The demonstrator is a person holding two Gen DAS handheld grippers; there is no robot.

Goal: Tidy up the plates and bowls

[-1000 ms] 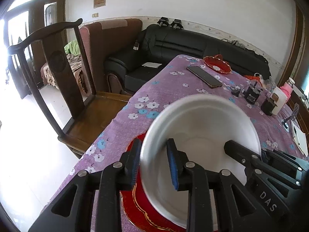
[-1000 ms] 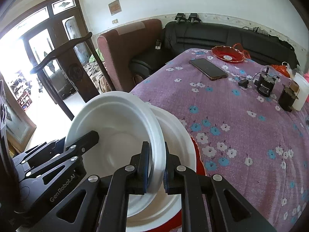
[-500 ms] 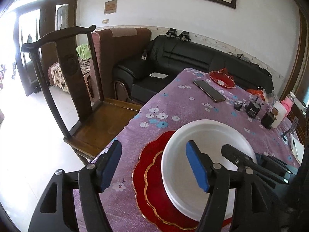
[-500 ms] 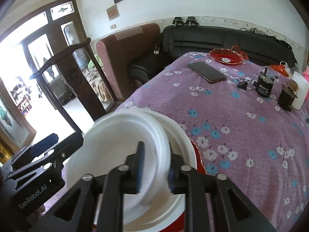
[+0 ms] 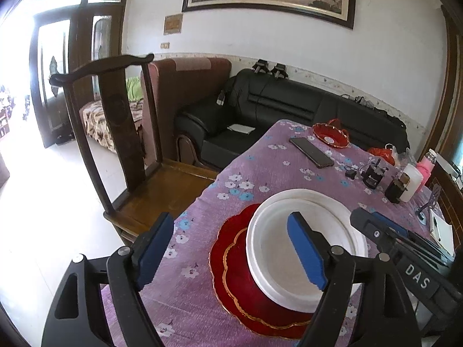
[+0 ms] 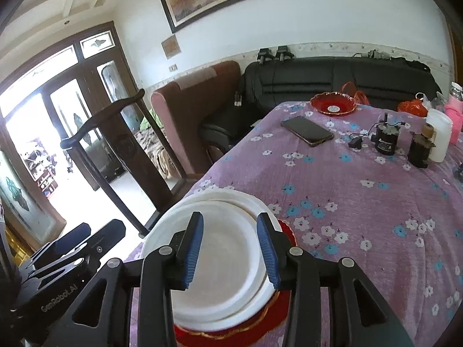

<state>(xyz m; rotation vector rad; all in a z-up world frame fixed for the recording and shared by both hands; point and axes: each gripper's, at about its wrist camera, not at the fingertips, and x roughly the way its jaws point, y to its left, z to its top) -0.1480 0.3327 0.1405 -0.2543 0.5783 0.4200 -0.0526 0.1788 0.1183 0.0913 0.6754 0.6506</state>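
At the near left edge of the table [image 5: 289, 156], the left gripper [image 5: 231, 248] stood released, its jaws having just been opening, with nothing pressed between the blue pads; a second earlier it had pinched the rim of the upper white plate [image 5: 292, 248], which now lay on the lower white plate [image 5: 332, 202], slightly off-centre, both on the red plate [image 5: 231, 260]; further right, the right gripper [image 6: 230, 247] had likewise been opening and hung above the stack, clear of it; the pile looked settled, so the stacking step seemed done; far across the cloth, well apart, a red bowl [image 6: 332, 105] sat unsorted beside a phone [image 6: 306, 130].
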